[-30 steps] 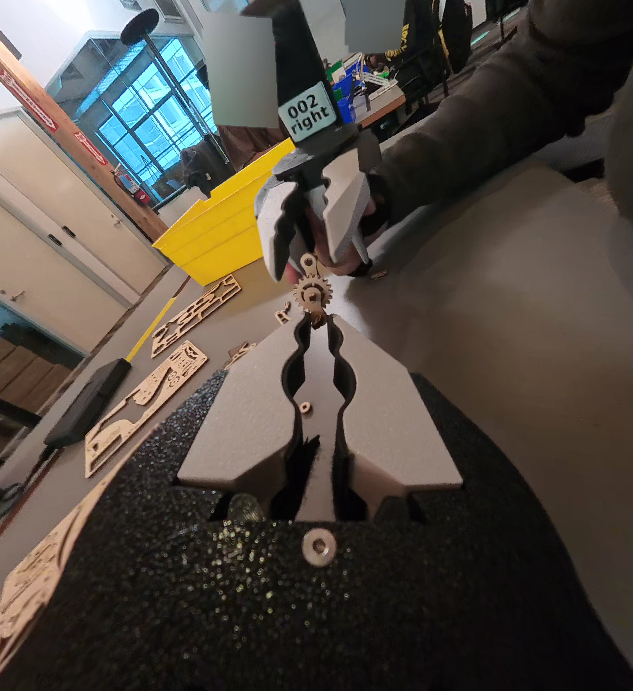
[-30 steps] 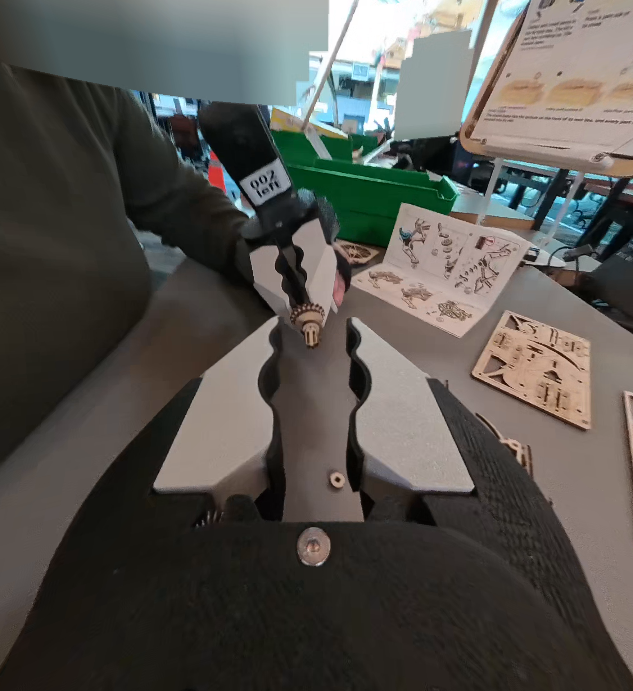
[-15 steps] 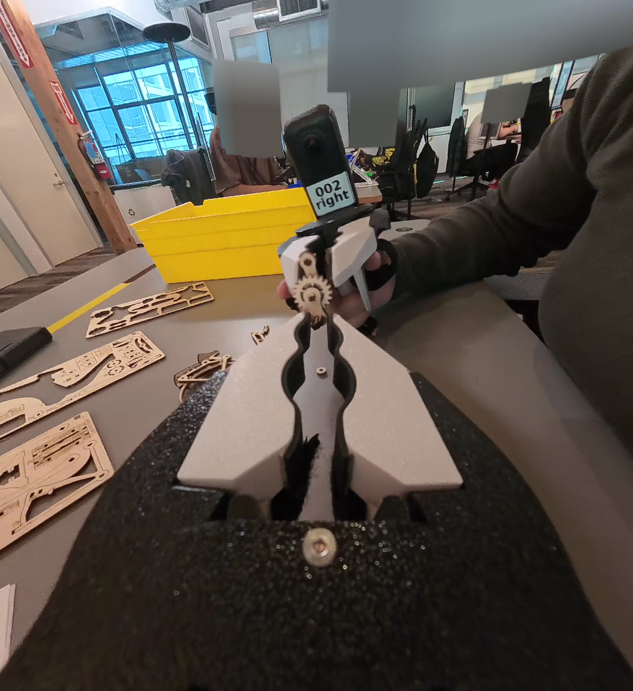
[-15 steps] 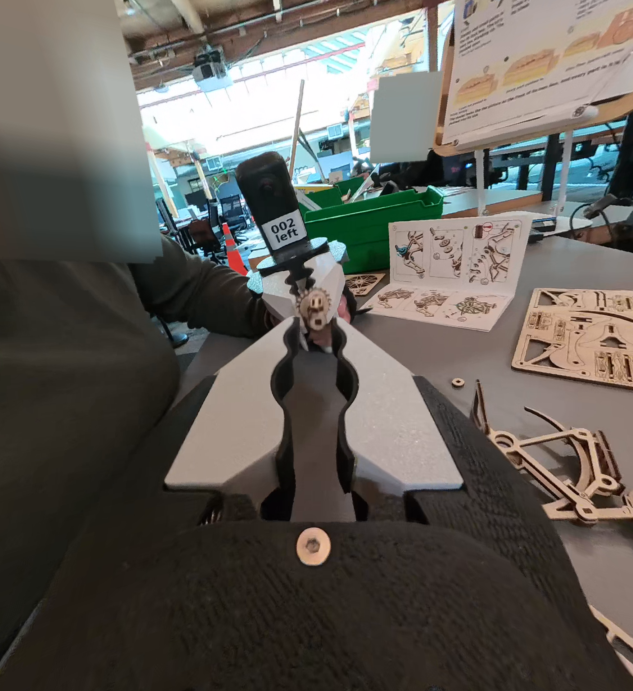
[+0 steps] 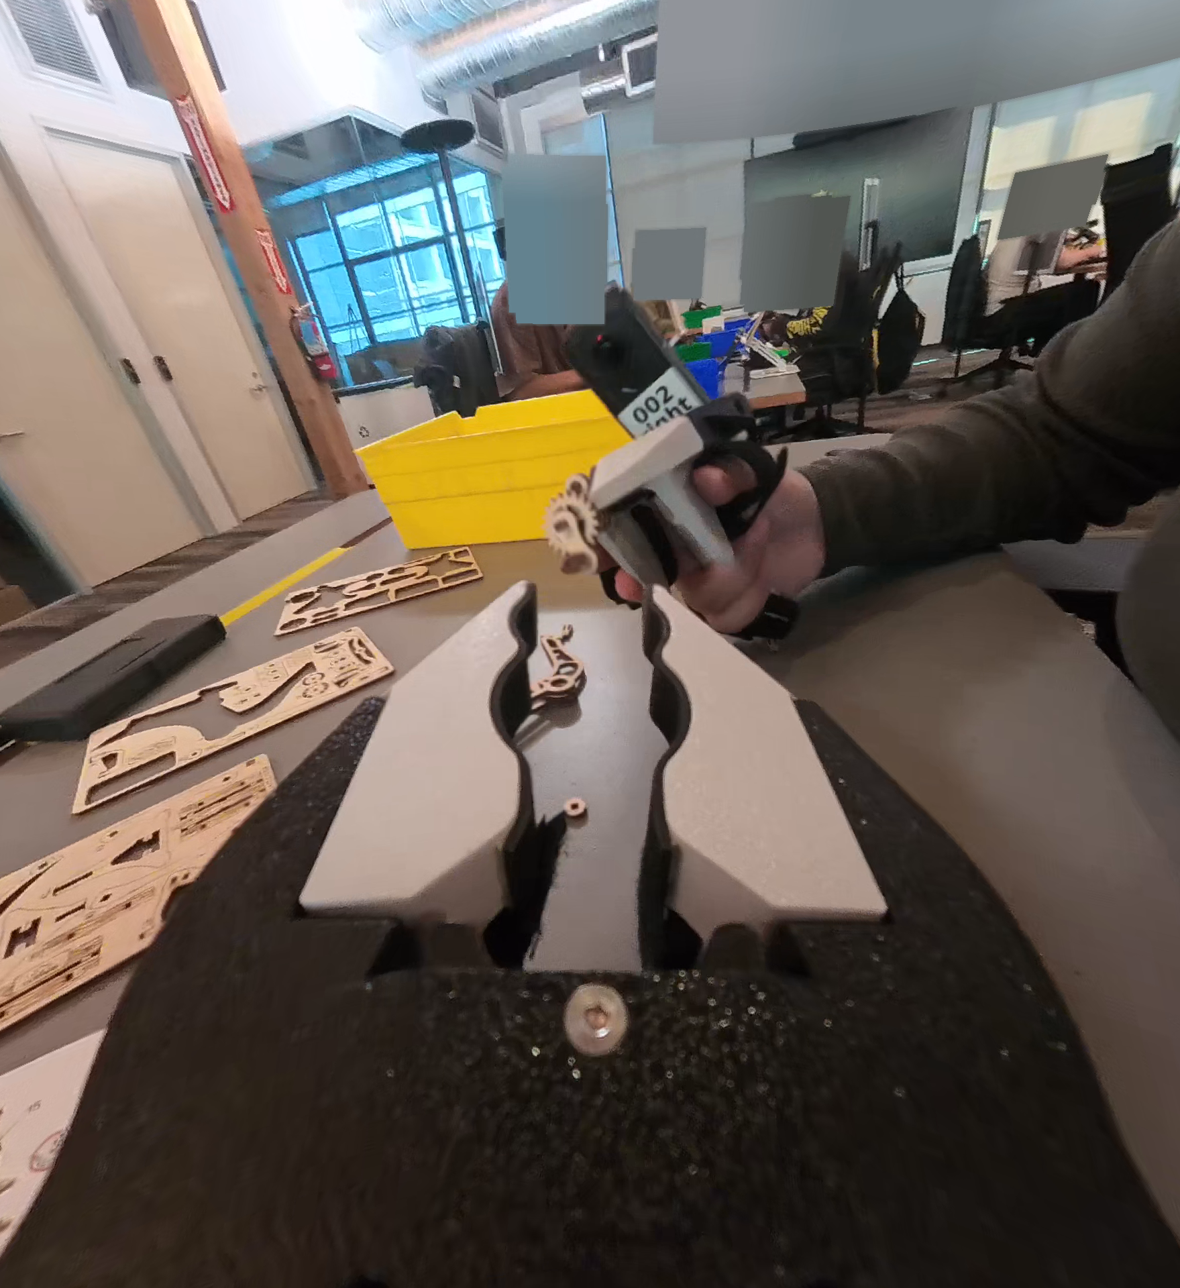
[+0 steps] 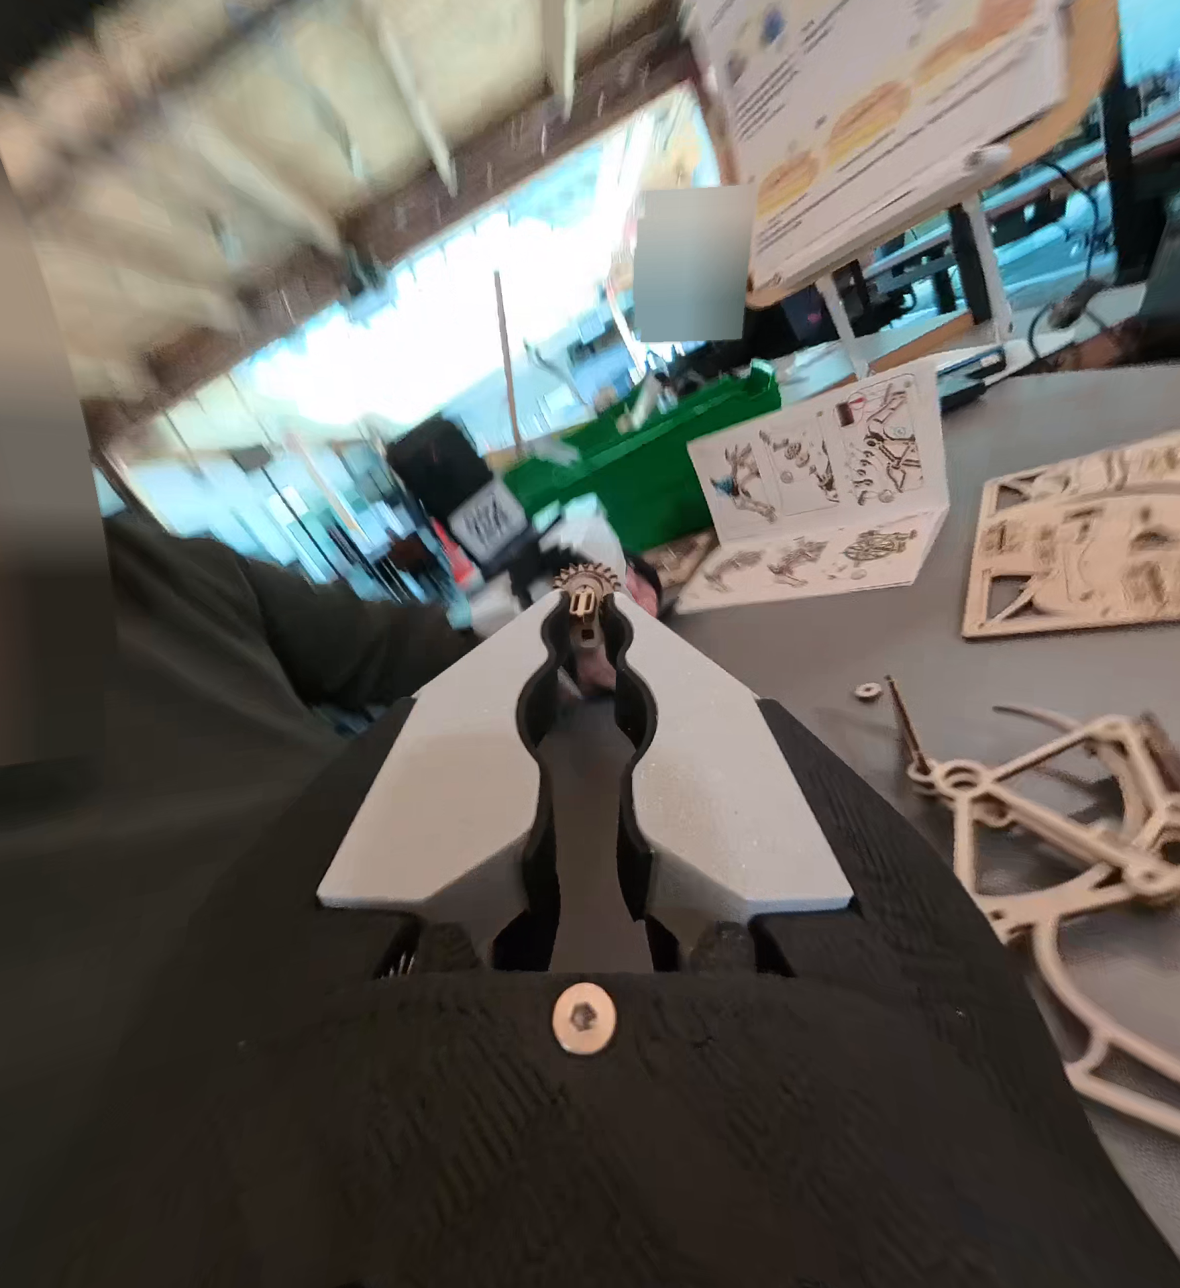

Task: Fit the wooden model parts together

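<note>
Grey tabletop (image 5: pixel 921 697) in an open office, yellow plastic bin (image 5: pixel 489 481), flat laser-cut wooden sheets (image 5: pixel 336 672), white sticker on right gripper (image 5: pixel 590 533) pinching small wooden gear assembly (image 5: pixel 571 519), left gripper (image 5: pixel 590 613) fingers spread, holding nothing.

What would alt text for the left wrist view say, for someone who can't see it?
The left gripper is open and empty in the foreground, over a grey table. Beyond it a hand holds the right gripper, shut on a small wooden gear assembly. Wooden part sheets lie to the left and a yellow bin stands behind.
</note>
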A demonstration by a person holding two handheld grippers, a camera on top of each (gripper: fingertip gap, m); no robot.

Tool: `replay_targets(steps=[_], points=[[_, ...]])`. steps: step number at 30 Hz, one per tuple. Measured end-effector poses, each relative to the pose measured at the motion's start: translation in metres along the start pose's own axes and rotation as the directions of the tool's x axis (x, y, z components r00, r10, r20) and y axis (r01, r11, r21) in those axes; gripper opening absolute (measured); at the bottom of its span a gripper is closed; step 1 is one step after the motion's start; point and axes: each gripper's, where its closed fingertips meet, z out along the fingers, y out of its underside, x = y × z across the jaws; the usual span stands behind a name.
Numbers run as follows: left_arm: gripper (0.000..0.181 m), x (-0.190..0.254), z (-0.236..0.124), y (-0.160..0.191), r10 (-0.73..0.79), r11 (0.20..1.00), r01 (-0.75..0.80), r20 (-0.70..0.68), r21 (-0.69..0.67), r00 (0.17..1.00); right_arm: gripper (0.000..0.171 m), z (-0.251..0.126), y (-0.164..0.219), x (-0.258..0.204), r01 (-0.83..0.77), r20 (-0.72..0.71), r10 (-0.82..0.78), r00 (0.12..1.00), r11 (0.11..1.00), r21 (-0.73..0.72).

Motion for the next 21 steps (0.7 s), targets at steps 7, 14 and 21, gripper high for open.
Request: replay_targets(steps=[7, 14, 21], points=[[0.030, -0.004, -0.001, -0.001, -0.017, 1.000, 0.017, 0.016, 0.011, 1.000, 0.006, -0.018, -0.006, 0.044, -0.422, -0.045, 0.431, 0.901, 0.897, 0.129], [0.028, -0.003, -0.001, -0.001, -0.015, 1.000, 0.015, 0.012, 0.008, 1.000, 0.007, -0.022, -0.007, 0.052, -0.475, -0.044, 0.487, 0.872, 0.866, 0.156], [0.026, -0.003, -0.001, -0.001, -0.010, 1.000, 0.010, 0.012, 0.007, 1.000, 0.007, -0.025, -0.012, 0.053, -0.413, -0.069, 0.430, 0.900, 0.893, 0.177]])
